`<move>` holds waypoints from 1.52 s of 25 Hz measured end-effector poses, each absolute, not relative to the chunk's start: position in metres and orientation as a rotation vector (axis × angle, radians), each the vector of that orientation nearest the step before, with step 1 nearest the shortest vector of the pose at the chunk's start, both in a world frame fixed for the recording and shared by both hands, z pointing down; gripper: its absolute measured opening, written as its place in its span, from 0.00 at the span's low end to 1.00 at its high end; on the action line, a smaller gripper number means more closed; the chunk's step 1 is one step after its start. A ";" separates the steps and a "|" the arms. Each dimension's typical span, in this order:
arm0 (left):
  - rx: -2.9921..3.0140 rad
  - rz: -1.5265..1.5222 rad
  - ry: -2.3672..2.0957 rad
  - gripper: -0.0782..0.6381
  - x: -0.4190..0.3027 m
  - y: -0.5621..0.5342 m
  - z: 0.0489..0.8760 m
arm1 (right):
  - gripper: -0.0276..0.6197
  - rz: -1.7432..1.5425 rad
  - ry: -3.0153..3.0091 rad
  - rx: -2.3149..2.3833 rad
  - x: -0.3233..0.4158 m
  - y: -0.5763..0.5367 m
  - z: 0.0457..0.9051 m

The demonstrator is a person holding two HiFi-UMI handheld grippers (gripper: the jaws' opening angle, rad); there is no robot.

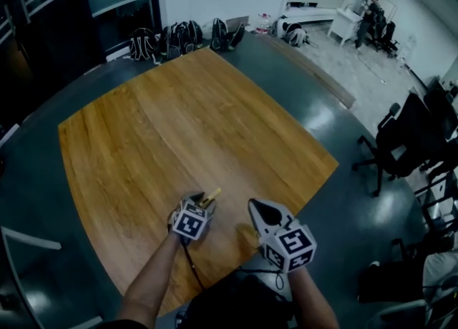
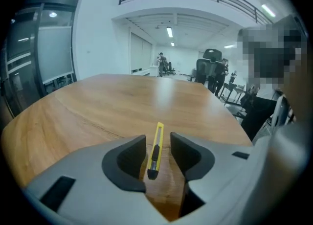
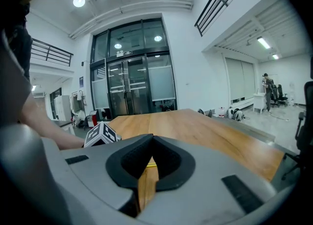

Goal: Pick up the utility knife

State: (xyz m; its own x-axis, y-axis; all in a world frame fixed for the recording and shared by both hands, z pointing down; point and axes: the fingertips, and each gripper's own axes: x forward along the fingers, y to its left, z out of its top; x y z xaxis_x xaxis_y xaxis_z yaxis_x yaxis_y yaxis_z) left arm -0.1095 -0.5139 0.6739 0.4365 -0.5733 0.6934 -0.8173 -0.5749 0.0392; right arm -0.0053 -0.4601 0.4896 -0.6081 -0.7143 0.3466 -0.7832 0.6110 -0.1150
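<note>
The utility knife (image 2: 156, 148), yellow with a black slider, lies flat on the wooden table (image 2: 122, 101). It sits lengthwise between the jaws of my left gripper (image 2: 157, 139), which is open, with a gap on each side of the knife. In the head view the knife (image 1: 212, 196) pokes out ahead of the left gripper (image 1: 202, 204) near the table's (image 1: 179, 120) front edge. My right gripper (image 1: 256, 210) hovers just to the right, shut with nothing in it. In the right gripper view its jaw tips (image 3: 152, 140) meet, and the left gripper's marker cube (image 3: 101, 133) shows to the left.
Backpacks (image 1: 186, 38) lie on the floor past the table's far corner. Black office chairs (image 1: 401, 141) stand at the right, and a person (image 1: 372, 9) is far off in the room. Dark floor surrounds the table.
</note>
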 end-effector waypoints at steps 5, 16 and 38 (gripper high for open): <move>2.297 1.016 -1.149 0.34 -0.107 -0.518 0.692 | 0.06 0.401 -2.554 1.266 0.007 -0.473 0.497; 2.187 1.129 -1.301 0.21 -0.109 -0.514 0.687 | 0.06 0.367 -2.622 1.201 0.031 -0.474 0.481; 2.399 0.158 -1.654 0.21 0.020 -0.444 0.433 | 0.06 0.263 -2.884 1.185 0.117 -0.433 0.396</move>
State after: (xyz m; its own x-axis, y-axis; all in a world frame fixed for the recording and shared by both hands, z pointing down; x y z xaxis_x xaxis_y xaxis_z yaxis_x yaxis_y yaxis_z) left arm 0.0204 -0.4441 0.4329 0.3594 -0.9085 0.2132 -0.9324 -0.3403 0.1216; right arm 0.1168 -0.4334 0.3957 -0.7132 -0.6970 0.0750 -0.6990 0.6991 -0.1506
